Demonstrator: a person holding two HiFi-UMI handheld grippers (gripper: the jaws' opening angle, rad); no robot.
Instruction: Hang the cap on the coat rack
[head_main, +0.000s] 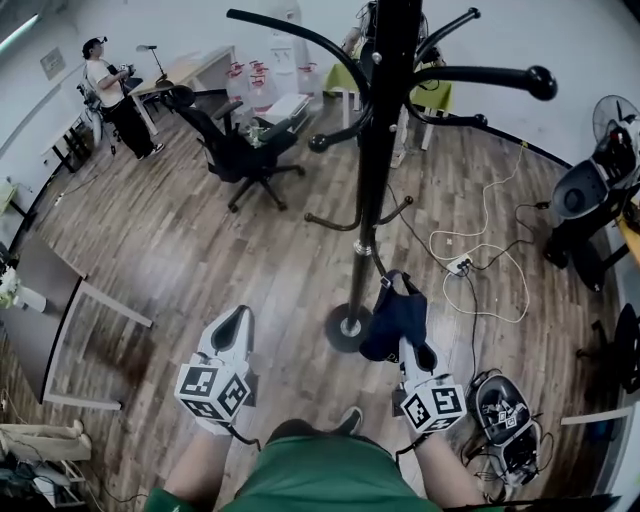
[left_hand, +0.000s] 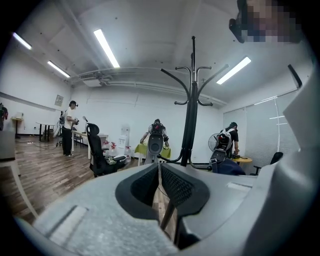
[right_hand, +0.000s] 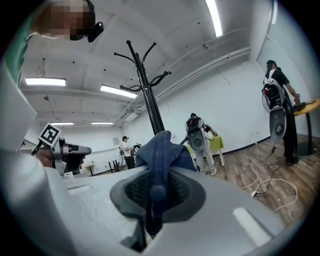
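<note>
pinching the dark blue cap (head_main: 396, 312), the right claw (head_main: 408, 345) has its pads pressed together on the fabric. in the right gripper view a fold of the cap (right_hand: 161, 150), with a small round button on it, stands up between the jaws and droops below them. from the head view the cap hangs just beside the lower pole of the black coat rack (head_main: 378, 150), to the right of its round base and above the wooden floor (head_main: 200, 250). it sits on none of the hooks. the rack's curved arms spread out high up, and one long arm ends in a ball knob at the upper right. in the right gripper view the coat rack (right_hand: 149, 105) rises behind the cap, leaning in the wide-angle picture.

the left claw (head_main: 233, 322) hovers to the left of the rack's base, well apart from the cap, with its marker cube toward the person. in the left gripper view its dark pads meet at the tips. only a thin wedge of floor shows lower down, and nothing sits between them. ahead of it the coat rack (left_hand: 190, 125) stands upright.

a black office chair (head_main: 240, 150) stands behind the rack to the left. a white cable (head_main: 485, 235) loops over the floor to a power strip (head_main: 460, 265) on the right. a grey worktop (head_main: 40, 300) sits at the left edge, and a person (head_main: 112, 95) stands in the far corner.
</note>
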